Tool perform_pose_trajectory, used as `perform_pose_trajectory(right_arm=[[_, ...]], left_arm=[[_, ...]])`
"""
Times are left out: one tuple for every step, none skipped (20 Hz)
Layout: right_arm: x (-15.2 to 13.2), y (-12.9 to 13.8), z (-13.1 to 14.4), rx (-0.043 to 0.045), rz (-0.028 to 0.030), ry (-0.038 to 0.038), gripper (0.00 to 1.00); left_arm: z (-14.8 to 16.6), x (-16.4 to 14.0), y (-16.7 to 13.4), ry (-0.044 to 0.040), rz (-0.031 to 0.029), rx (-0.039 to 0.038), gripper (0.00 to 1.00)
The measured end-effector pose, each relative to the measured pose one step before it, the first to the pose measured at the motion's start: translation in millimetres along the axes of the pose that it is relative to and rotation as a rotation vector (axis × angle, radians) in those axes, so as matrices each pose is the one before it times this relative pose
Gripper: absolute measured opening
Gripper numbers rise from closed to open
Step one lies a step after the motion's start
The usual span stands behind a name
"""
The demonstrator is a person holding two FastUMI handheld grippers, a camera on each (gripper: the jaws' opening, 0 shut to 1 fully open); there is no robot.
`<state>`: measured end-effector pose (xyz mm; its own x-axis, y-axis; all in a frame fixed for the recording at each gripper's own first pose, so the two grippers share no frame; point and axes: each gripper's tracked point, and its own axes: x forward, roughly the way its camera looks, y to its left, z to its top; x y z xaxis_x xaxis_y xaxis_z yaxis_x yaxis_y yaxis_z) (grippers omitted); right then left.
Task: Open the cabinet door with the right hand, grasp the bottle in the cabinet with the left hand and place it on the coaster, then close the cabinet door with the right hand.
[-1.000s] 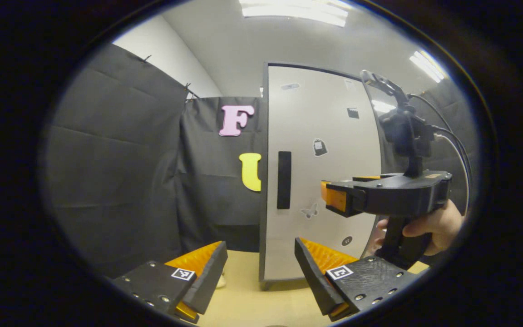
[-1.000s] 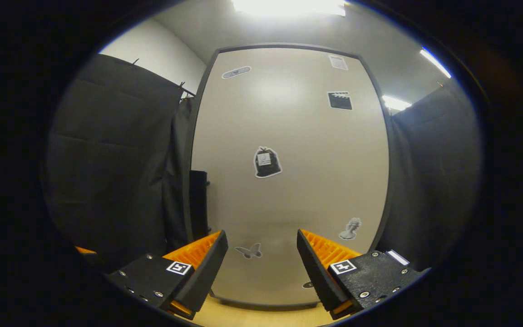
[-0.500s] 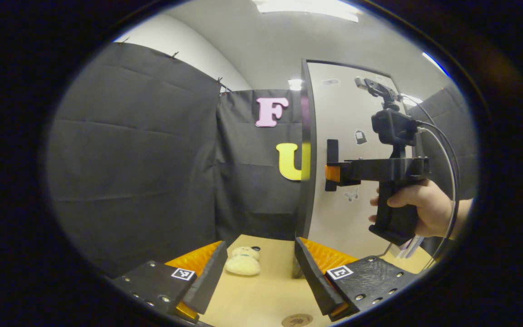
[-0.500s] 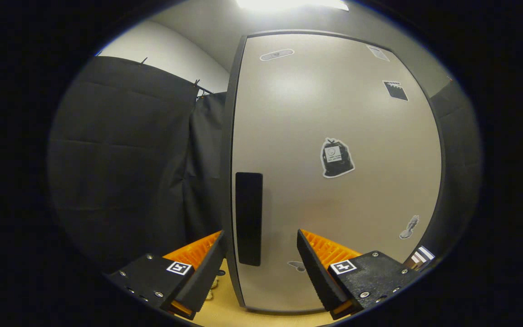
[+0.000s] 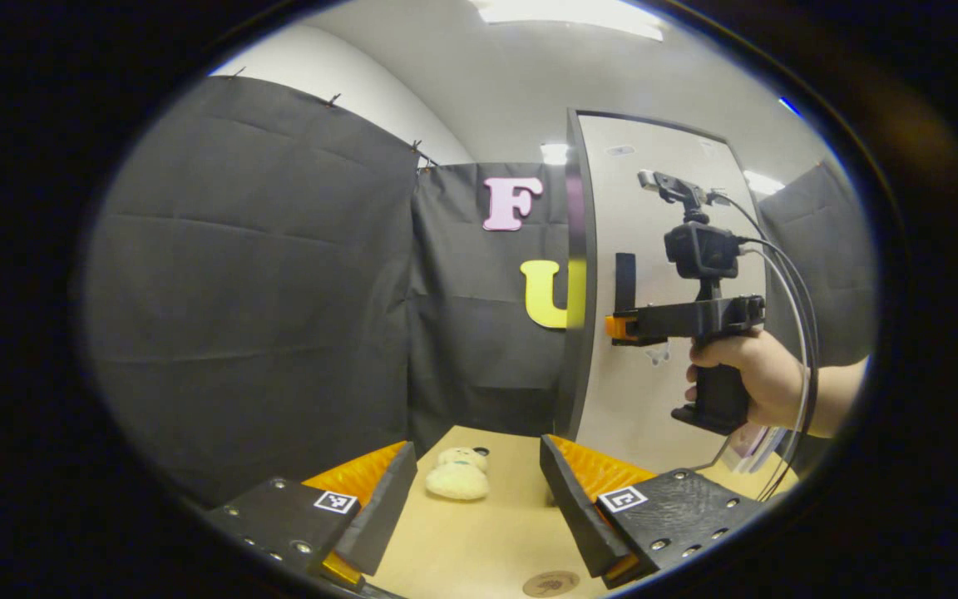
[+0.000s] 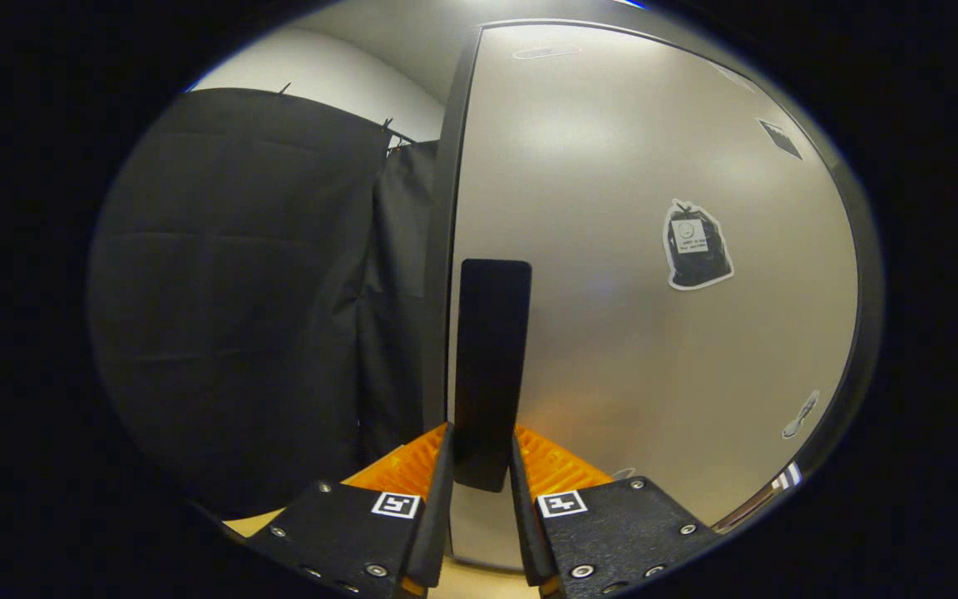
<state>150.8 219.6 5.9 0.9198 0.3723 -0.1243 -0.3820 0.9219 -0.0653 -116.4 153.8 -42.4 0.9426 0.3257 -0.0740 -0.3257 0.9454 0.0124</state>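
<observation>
Bottle contents of the cabinet are hidden behind the door (image 6: 629, 249). One handle (image 6: 491, 366) is clamped between the narrowed fingers of the right gripper (image 6: 481, 466), held level by a hand (image 5: 758, 378). The left gripper (image 5: 475, 482) is held wide open above the table (image 5: 479, 541), near one coaster (image 5: 551, 583) and one plush toy (image 5: 456, 480).

Left gripper view: the left tongs (image 5: 477, 491) hang over the tan desk (image 5: 479, 549) with their fingers spread wide apart and nothing between them. A pale plush toy (image 5: 457, 479) lies on the desk ahead of them, and a round brown coaster (image 5: 551, 583) sits at the near edge. Farther off, a hand (image 5: 749, 378) holds the right tongs (image 5: 617, 327) level at the dark handle (image 5: 624, 283) of the pale cabinet door (image 5: 654, 274), whose closure cannot be judged from here.
</observation>
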Motion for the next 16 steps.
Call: perform_pose_trajectory(right_arm=[[-1.08, -0.48, -1.01, -0.04166, -0.00587, 0.00361, 0.37], [0.44, 0.32, 0.19, 0.00347, -0.00368, -0.00142, 0.37], [0.89, -0.21, 0.63, 0.03495, 0.00188, 0.00176, 0.37], [-1.17, 3.16, -2.42, 0.05715, 0.01226, 0.00421, 0.33], [3.13, 0.27, -0.32, 0.03772, 0.00597, 0.00911, 0.31], [-1.86, -2.06, 0.19, 0.00096, 0.00382, 0.00344, 0.29], [-1.41, -1.06, 2.05, -0.02166, 0.00202, -0.00015, 0.27], [-0.02, 1.48, -1.77, -0.01438, 0.00316, -0.00242, 0.24], [-0.57, 0.56, -0.13, 0.0014, 0.00747, -0.00027, 0.24], [-1.51, 0.16, -0.51, 0.00551, 0.01123, 0.00299, 0.23], [-0.95, 0.51, 0.21, 0.00031, 0.01105, 0.00235, 0.23], [0.2, 0.0, -0.87, -0.00392, 0.01028, -0.00142, 0.23], [-2.12, -0.56, 0.12, -0.00234, 0.00862, -0.00297, 0.23], [0.05, 0.15, -0.75, -0.00211, 0.00923, -0.00318, 0.21], [-2.27, 0.1, -0.02, -0.00028, 0.01054, -0.00279, 0.19], [-2.23, 0.99, -0.26, 0.00173, 0.0136, -0.00168, 0.19]], left_arm=[[-1.64, 0.22, -0.89, 0.00228, -0.00123, 0.00123, 0.89], [-0.11, -1.63, -0.64, 0.00059, -0.00133, 0.0013, 0.89], [-0.14, -0.51, -0.33, 0.00027, -0.00166, 0.00175, 0.89], [0.82, -1.23, -0.16, 0.00018, -0.00037, 0.00444, 0.89], [-1.41, -2.03, 0.29, -0.00263, 0.00155, 0.00645, 0.89], [2.26, -2.32, 1.3, -0.00551, 0.00259, 0.00651, 0.89], [2.87, -2.62, -1.13, -0.00493, -0.00086, 0.00628, 0.89], [1.89, -2.22, 0.2, -0.00427, -0.00009, 0.00784, 0.89], [-0.12, -1.11, 0.51, -0.00431, 0.00409, 0.00625, 0.89], [0.6, 0.52, 0.2, -0.00389, 0.00013, -0.00216, 0.89], [-0.39, 3.18, -3.01, -0.00001, -0.00548, -0.00705, 0.89], [-0.94, 1.76, -2.63, 0.00334, -0.00601, -0.00509, 0.89], [-0.39, 0.8, -3.09, 0.00066, -0.00623, 0.00193, 0.89], [0.85, 1.31, -0.27, -0.00208, -0.00157, 0.00625, 0.89], [-0.32, 1.37, 0.03, -0.00315, -0.00239, 0.00737, 0.89], [0.56, 2.2, -1.19, -0.00111, -0.00519, 0.00448, 0.89]])
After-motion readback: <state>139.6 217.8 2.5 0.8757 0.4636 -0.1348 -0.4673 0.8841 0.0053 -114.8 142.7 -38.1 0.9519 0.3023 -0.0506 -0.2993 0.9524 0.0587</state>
